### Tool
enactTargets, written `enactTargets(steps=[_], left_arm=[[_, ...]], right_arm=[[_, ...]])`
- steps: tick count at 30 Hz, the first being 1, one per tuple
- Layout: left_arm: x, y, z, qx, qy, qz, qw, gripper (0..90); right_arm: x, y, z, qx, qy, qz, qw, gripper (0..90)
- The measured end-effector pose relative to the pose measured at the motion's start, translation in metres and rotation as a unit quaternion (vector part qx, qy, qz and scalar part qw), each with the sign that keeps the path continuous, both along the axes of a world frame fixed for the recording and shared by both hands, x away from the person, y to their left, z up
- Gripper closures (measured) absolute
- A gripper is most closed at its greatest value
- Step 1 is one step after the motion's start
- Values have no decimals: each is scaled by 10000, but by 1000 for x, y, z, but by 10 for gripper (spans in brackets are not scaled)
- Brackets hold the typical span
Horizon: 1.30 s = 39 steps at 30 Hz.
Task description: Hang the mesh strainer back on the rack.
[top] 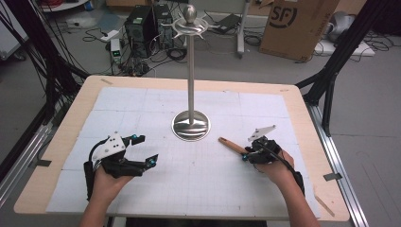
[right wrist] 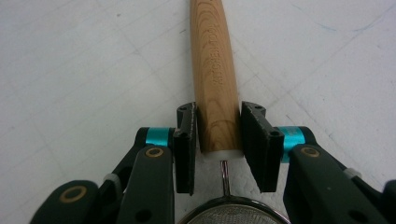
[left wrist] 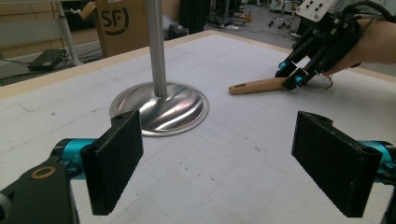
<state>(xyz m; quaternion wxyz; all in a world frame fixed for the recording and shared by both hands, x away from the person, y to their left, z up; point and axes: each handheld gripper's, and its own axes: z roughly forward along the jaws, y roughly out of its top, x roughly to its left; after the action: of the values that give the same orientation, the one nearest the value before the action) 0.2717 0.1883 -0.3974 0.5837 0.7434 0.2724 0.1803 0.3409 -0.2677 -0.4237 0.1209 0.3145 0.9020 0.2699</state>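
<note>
Clamping down, the right claw (right wrist: 218,140) pinches the wooden handle (right wrist: 214,70) lying on the bench (top: 213,189), handle stretching ahead of it; left claw (left wrist: 224,158) hangs wide apart, stand (left wrist: 159,105) just ahead.

The left tongs (top: 143,147), held in the left hand (top: 105,182), hang with both jaws spread wide apart, nothing between them. The right tongs (top: 246,154), held in the right hand (top: 276,168), point away toward the far left, their jaws drawn in close on either side of a wooden handle (right wrist: 215,74) and touching it.
</note>
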Motion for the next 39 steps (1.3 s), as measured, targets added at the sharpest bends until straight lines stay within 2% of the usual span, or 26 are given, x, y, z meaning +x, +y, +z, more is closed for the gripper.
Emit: enactTargets(steps=[4,14,17,22,28,33,36,39], left_arm=[[0,0,0,-3,-2,-5,10000,171],[-1,1,1,-13,-25,4,10000,172],[-1,1,2,-25,-30,6,10000,172],[-1,2,2,-20,-45,6,10000,173],[-1,1,2,-21,-40,5,10000,173],[-1,1,2,-9,-55,7,10000,173],[-1,0,2,-3,-45,-7,10000,173],[-1,0,2,7,-46,-12,10000,173]], right_arm=[[1,1,1,-170,118,28,9998,653],[2,4,3,-304,208,-11,9993,671],[3,6,4,-331,298,-63,9990,673],[3,8,6,-493,357,52,9981,669],[6,12,7,-612,472,32,9970,667],[10,17,9,-844,620,76,9945,668],[14,22,11,-1026,756,109,9918,667],[19,24,11,-1077,913,54,9900,663]])
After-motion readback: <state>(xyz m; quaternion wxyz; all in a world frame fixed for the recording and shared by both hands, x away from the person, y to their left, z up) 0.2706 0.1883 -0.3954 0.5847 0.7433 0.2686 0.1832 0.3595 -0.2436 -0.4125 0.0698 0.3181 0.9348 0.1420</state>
